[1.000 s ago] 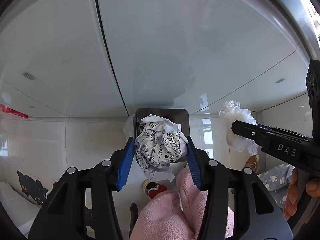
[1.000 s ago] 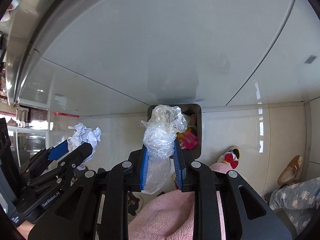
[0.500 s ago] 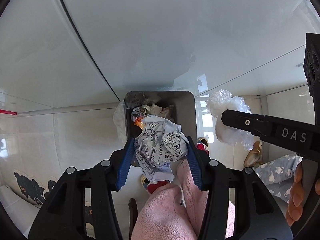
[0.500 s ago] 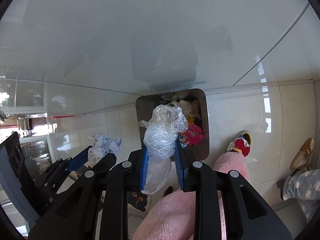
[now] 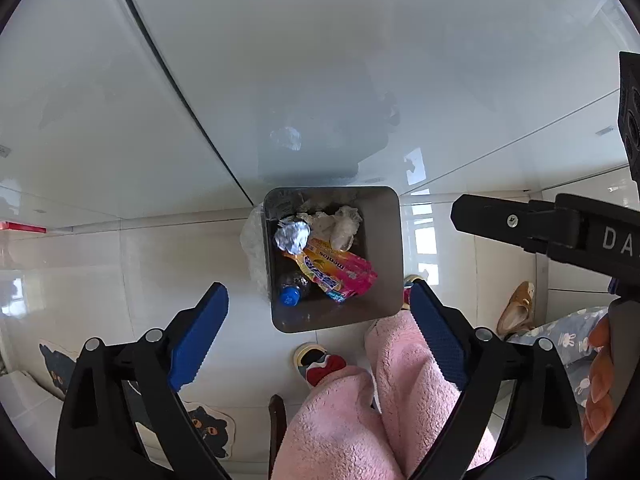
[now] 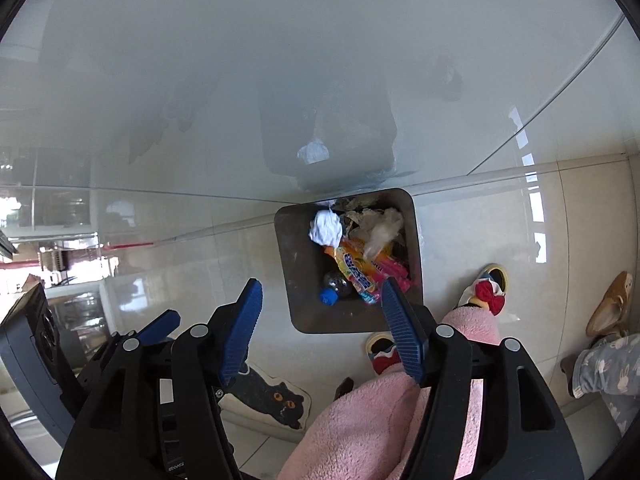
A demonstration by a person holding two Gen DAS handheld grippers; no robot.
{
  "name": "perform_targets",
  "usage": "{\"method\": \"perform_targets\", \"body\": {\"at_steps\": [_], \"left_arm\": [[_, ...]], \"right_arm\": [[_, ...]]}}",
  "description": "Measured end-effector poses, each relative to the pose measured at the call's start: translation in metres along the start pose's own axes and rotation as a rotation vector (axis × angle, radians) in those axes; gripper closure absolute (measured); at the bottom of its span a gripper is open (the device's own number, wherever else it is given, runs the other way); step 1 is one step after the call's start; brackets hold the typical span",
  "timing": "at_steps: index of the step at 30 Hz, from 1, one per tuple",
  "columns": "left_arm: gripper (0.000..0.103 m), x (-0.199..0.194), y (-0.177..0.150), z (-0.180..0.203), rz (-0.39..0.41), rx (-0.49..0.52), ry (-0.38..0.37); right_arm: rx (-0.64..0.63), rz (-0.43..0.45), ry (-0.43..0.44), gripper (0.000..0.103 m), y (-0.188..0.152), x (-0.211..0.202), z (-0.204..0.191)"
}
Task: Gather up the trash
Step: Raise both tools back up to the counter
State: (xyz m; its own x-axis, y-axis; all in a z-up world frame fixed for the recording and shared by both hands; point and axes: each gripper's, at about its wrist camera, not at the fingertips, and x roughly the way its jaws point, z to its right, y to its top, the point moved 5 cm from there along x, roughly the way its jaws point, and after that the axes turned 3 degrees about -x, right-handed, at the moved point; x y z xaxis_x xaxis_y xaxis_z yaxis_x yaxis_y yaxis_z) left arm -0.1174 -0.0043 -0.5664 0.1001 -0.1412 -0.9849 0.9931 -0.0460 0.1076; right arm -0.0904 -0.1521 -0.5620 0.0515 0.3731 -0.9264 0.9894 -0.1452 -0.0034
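- Nearest me, my left gripper has its fingers spread wide with nothing between them; I judge it hangs over the floor so anything let go falls straight down.
- My right gripper is likewise wide and empty, its blue pads at about 8 and 4 o'clock around the opening below.
- Pink fleece trouser legs sit at 6 o'clock.
- Farther down, the grey bin stands against the glossy white cabinet at 12 o'clock.
- Inside it lie a crumpled paper ball, clear plastic wrap, a candy wrapper and a blue-capped bottle.
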Motion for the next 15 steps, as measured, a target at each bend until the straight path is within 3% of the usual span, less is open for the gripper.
{"method": "perform_targets", "body": {"at_steps": [5,9,15], "left_arm": [[0.008,-0.043,0.003,0.002,0.043,-0.002,0.001],[0.008,-0.09,0.007,0.008,0.086,0.002,-0.012],[0.008,-0.175,0.012,0.026,0.19,0.036,-0.052]], "right_arm": [[-0.002,0.027,-0.025,0.011,-0.005,-0.03,-0.002],[-0.02,0.078,-0.045,0.003,-0.013,-0.073,-0.007],[-0.006,0.179,-0.015,0.003,-0.025,-0.156,-0.016]]}}
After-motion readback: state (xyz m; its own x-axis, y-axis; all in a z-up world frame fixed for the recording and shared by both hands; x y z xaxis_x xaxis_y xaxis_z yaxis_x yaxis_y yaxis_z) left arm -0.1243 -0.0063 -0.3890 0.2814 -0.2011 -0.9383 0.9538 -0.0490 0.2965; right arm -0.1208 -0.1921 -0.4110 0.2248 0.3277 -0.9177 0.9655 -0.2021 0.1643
